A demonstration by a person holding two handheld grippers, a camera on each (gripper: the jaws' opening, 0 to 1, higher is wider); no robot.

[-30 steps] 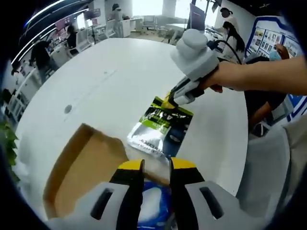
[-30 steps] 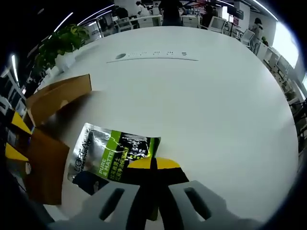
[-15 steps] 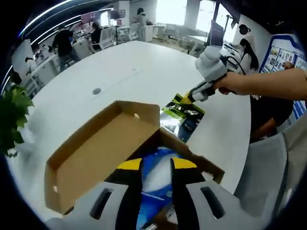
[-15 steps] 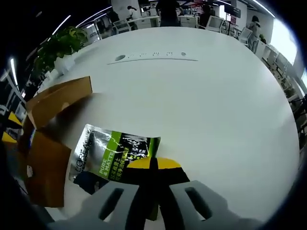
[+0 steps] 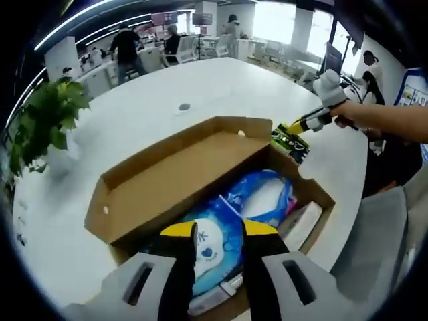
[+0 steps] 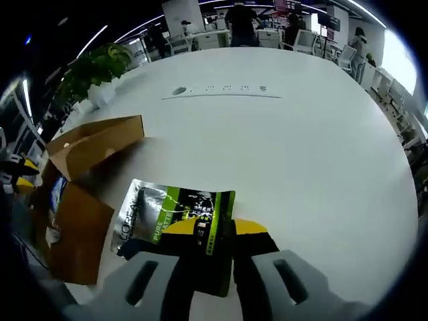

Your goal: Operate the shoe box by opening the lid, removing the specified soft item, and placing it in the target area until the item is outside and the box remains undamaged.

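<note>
The soft item, a flat silver-and-green sachet [image 6: 175,212], lies on the white surface [image 6: 301,154] just beside the open shoe box [image 6: 70,200], on the side facing the surface's middle. In the right gripper view we see the right tongs [image 6: 212,231] over the sachet's near edge, their yellow-tipped jaws standing a little apart with the sachet's dark lower edge between and beneath them; we cannot tell whether they pinch it or have let it go. In the left gripper view the same sachet [image 5: 290,140] shows past the far corner of the box, with the right tongs [image 5: 299,127] at its edge.

The shoe box [image 5: 200,194] stands with its lid [image 5: 174,177] folded back and upright, its cardboard unbent as far as we can see. Blue-and-white soft packs [image 5: 241,214] lie inside. The left tongs [image 5: 219,231] hover above the box's near edge, jaws narrowly parted and holding nothing.

We judge the step in hand to be the placing: the item is outside and resting on the surface. The next move calls for the right tongs to part fully and lift straight off, without dragging the sachet toward the box or the surface's edge. A potted plant [image 5: 47,120] stands near the surface's far edge, well apart from the work.
</note>
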